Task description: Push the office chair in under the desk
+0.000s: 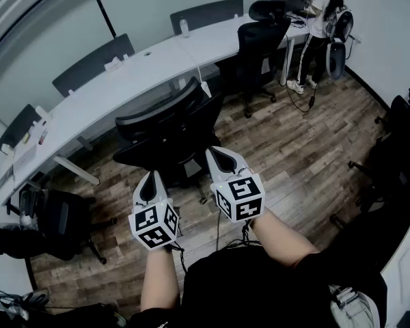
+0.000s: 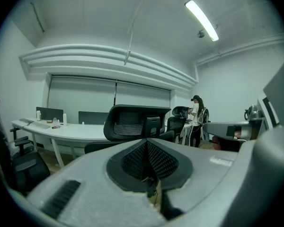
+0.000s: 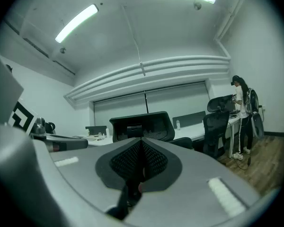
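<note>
Office chair (image 1: 169, 125) is standing on the wood floor (image 1: 294, 156) in the head view. It is pulled out from the long white counter (image 1: 116, 80), which is running from 8 o'clock up to 1 o'clock across the picture. Its backrest is facing the person and its seat is pointing at the counter edge. The left gripper (image 1: 149, 178) and the right gripper (image 1: 217, 153) are hovering side by side at 6 o'clock of the chair, tips near the backrest. Another person (image 1: 322, 12) is standing far off at 1 o'clock.

In the left gripper view, the left gripper (image 2: 149, 161) is pressing its jaws together on nothing, and the office chair (image 2: 132, 122) is sitting at 12 o'clock, apart from the tips.

In the right gripper view, the right gripper (image 3: 139, 163) is likewise pressing its jaws together with nothing between them, the office chair (image 3: 144, 124) dead ahead and not touched.

This looks like the approach, with the push not yet begun. The next move is calling for both closed tips to meet the backrest evenly. A level shove toward 11 o'clock should then follow, kept balanced so the chair is rolling straight under the counter and not swivelling.
</note>
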Tool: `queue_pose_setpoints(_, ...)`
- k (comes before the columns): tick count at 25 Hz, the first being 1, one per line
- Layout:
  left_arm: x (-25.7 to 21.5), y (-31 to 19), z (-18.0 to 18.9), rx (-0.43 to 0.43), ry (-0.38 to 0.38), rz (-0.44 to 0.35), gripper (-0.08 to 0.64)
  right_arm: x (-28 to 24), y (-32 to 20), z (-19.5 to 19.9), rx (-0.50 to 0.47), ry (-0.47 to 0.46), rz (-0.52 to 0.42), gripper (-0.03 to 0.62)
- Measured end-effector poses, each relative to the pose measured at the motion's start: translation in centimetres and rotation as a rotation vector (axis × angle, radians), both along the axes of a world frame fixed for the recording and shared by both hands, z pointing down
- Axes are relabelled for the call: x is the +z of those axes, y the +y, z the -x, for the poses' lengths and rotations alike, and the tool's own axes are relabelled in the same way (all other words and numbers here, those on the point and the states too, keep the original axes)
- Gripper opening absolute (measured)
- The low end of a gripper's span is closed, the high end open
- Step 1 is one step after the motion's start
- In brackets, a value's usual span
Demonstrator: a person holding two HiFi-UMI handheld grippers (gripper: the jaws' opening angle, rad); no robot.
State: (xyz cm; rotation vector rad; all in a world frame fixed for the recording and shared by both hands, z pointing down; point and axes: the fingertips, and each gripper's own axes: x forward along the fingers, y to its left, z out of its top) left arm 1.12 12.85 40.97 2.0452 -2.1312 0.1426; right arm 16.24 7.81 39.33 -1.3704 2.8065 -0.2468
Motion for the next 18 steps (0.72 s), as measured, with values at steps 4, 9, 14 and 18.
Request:
queue_pose_setpoints(4,0.3,-0.1,0.2,-0.008,0.007,0.012,0.009,0.1,-0.1,0.3,-0.023,0.005,0.012,0.006)
queue_pose_setpoints(9,1.0,0.1,0.4,-0.014,0.0,0.032,0.009,0.5,-0.1,0.4,-0.035,0.028,-0.003,0.009)
queue_pose_setpoints(14,1.9,0.0,1.0,-0.029,-0.008,0.062,0.009,0.8,-0.6,0.2,-0.034,0.034,-0.006,0.009)
queue_pose_setpoints(18,2.3,-0.3,1.5,-0.029,-0.016,0.074,0.009,1.4,-1.3,0.3,-0.036,0.036,0.01,0.011)
